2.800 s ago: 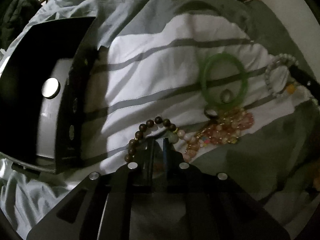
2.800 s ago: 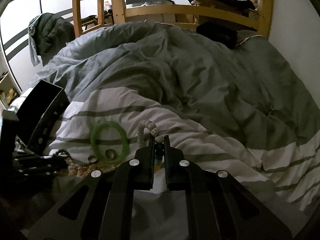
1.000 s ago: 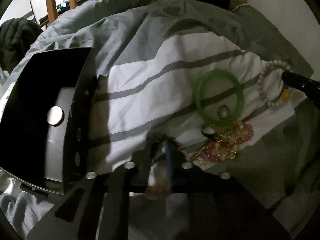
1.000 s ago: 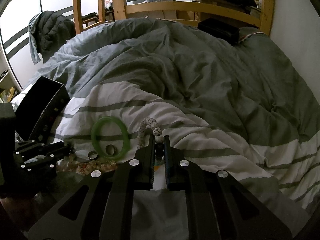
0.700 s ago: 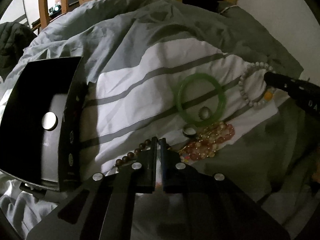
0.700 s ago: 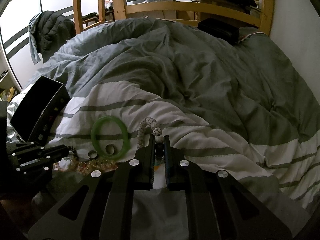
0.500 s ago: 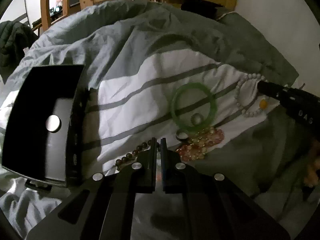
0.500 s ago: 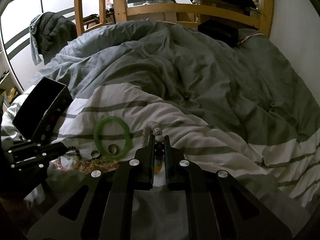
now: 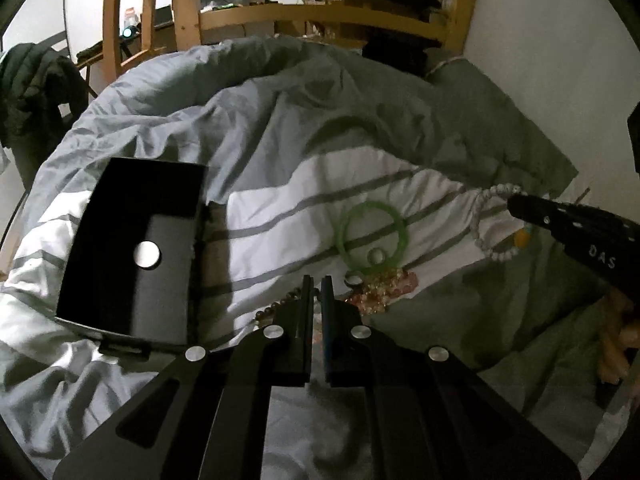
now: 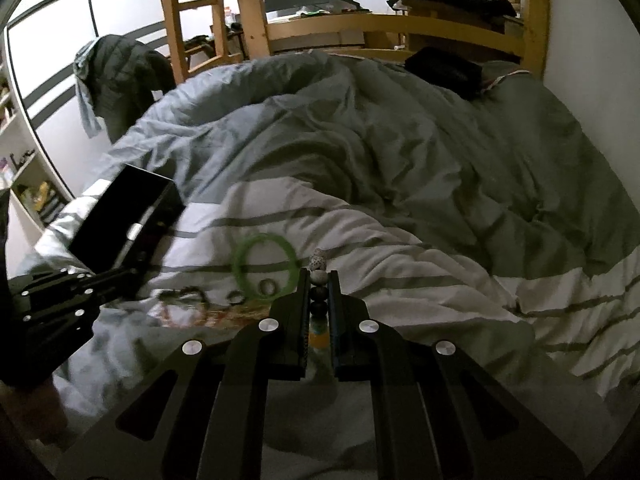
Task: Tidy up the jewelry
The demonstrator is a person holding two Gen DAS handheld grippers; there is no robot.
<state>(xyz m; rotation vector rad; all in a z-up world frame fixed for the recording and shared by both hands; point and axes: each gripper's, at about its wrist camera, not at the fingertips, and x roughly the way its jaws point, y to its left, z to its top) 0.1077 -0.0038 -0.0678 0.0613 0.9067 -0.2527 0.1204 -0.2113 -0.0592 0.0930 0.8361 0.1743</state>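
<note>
My left gripper [image 9: 317, 279] is shut on a brown bead bracelet [image 9: 280, 307], which trails from its fingertips down to the left. Across the duvet, my right gripper [image 10: 319, 275] is shut on a white bead bracelet [image 10: 318, 261]; several of its beads sit between the jaws. In the left wrist view that white bracelet [image 9: 489, 224] hangs as a loop from the right gripper's tip. On the striped duvet between them lie a green bangle [image 9: 374, 240], a ring [image 9: 376, 255] inside it, a second ring [image 9: 353, 279] and a pile of pink bead strands [image 9: 384, 293]. The black box [image 9: 132, 248] stands open at the left.
The grey and white duvet [image 10: 400, 168] is rumpled into high folds behind the jewelry. A wooden bed frame [image 10: 360, 28] and a wall close off the far side. A person's hand [image 9: 616, 336] shows at the right edge of the left wrist view.
Both grippers have risen from the duvet. The left one closed on the brown bracelet and lifted it; the white bracelet came up with the right one.
</note>
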